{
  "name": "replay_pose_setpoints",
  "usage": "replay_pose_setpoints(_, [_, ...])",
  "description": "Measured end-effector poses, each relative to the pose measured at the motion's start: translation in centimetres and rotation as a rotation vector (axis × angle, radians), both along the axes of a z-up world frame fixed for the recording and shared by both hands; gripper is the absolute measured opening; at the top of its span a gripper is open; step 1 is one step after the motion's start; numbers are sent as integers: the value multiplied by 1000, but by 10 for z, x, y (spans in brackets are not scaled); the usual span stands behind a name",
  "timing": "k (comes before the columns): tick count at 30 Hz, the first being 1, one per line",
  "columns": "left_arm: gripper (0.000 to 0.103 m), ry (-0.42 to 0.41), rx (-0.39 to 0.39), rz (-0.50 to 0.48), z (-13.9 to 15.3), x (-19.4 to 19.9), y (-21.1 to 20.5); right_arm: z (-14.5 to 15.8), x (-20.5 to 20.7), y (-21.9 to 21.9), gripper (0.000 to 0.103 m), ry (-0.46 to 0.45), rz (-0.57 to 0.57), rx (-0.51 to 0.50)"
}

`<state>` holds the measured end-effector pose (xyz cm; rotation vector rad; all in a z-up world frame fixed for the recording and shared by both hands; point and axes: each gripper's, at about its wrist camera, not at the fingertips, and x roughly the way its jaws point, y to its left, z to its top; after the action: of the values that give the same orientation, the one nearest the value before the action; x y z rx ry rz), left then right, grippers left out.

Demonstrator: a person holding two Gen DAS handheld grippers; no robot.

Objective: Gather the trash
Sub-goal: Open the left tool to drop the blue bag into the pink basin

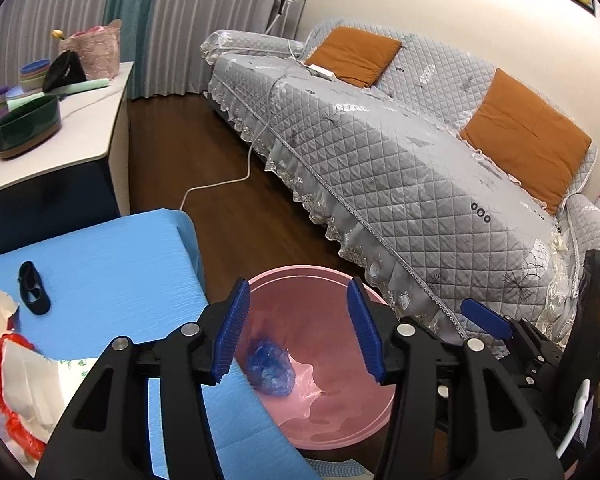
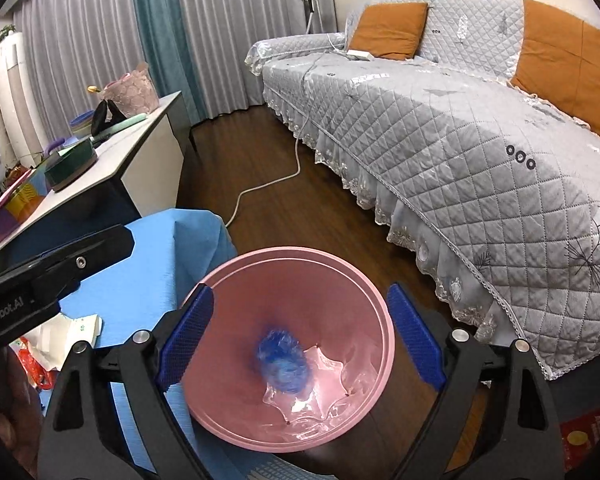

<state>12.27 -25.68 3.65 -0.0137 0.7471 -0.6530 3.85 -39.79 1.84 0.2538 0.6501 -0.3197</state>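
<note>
Crumpled blue plastic wad lies inside round pink plastic bin, lower centre. Left gripper jaws apart, empty; right gripper jaws wide, empty, above bin.

A grey quilted sofa carries 2 orange cushions. A white cable trails from it across the dark wood floor. A white counter holds a green basin. Grey curtains hang behind.
</note>
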Motion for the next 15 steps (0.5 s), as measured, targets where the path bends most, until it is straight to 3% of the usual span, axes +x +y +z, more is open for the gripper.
replay_pose_setpoints(7, [50, -35, -10, 41, 16, -15, 25, 14, -4, 17, 82, -56, 17, -20])
replay_pose_setpoints(15, [50, -87, -16, 130, 35, -33, 75, 26, -7, 45, 71, -92, 71, 1])
